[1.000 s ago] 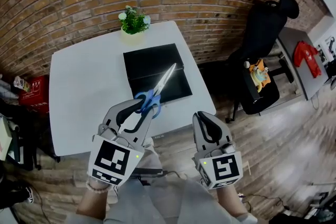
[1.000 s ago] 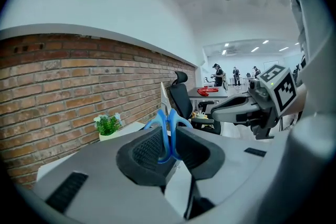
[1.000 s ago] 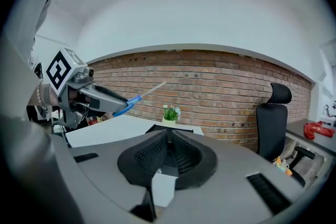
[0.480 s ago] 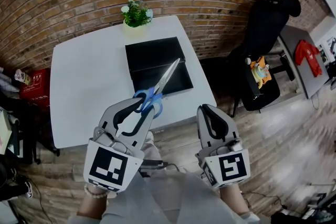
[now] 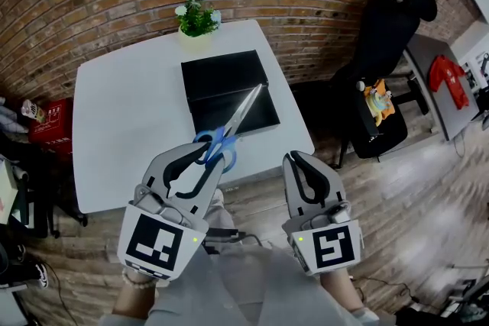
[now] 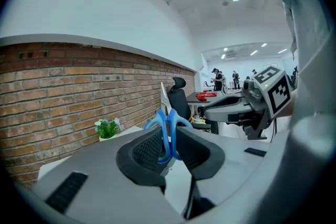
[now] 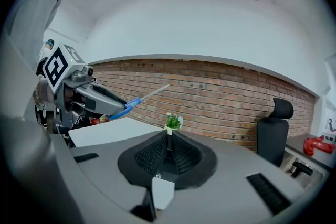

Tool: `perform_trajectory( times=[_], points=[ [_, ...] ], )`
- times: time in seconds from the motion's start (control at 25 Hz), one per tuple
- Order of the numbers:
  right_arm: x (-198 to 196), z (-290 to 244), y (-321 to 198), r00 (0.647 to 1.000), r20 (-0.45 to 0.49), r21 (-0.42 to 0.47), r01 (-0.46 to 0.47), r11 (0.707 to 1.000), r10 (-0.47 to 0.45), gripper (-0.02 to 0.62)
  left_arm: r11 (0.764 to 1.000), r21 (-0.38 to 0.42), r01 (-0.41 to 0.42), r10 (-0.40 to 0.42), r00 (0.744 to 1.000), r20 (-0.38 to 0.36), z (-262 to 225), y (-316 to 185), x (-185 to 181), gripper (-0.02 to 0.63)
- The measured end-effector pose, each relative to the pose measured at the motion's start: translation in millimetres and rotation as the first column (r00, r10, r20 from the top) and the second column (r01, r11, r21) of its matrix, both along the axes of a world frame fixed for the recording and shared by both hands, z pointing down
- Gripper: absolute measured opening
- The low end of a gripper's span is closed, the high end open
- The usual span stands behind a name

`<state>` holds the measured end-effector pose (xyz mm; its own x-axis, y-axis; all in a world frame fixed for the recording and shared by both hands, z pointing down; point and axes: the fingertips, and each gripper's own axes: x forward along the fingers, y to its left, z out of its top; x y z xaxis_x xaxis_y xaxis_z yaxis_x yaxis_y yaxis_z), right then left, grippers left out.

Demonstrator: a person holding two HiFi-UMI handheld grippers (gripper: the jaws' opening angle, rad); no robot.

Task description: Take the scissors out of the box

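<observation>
Blue-handled scissors (image 5: 229, 130) are held up in the air by my left gripper (image 5: 208, 156), which is shut on their handles; the silver blades point up and away over the black box (image 5: 226, 90) on the white table (image 5: 130, 118). In the left gripper view the blue handles (image 6: 168, 131) sit clamped between the two dark pads, blades rising above. My right gripper (image 5: 299, 170) hovers beside it at the table's near edge, shut with nothing in it. From the right gripper view the scissors (image 7: 137, 100) stick out of the left gripper (image 7: 118, 106).
A small potted plant (image 5: 196, 20) stands at the table's far edge by the brick wall. A black office chair (image 5: 382, 57) is to the right of the table, and a red crate (image 5: 52, 126) lies on the floor at left.
The view has shifted slightly, with both grippers a little lower in the picture. The scissors stay clamped in the left gripper, above the box.
</observation>
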<state>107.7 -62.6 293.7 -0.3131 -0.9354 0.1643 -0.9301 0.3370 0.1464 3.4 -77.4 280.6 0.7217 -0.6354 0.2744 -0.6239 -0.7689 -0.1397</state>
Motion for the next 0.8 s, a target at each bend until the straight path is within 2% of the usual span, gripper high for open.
perform_trajectory(
  times=[0.8],
  points=[
    [5,1,-1,1.0,-0.022,0.009,0.015,1.0,-0.015,0.052,1.0,0.003,-0.015,0.015,1.0,0.012,1,0,11,0.097]
  ],
)
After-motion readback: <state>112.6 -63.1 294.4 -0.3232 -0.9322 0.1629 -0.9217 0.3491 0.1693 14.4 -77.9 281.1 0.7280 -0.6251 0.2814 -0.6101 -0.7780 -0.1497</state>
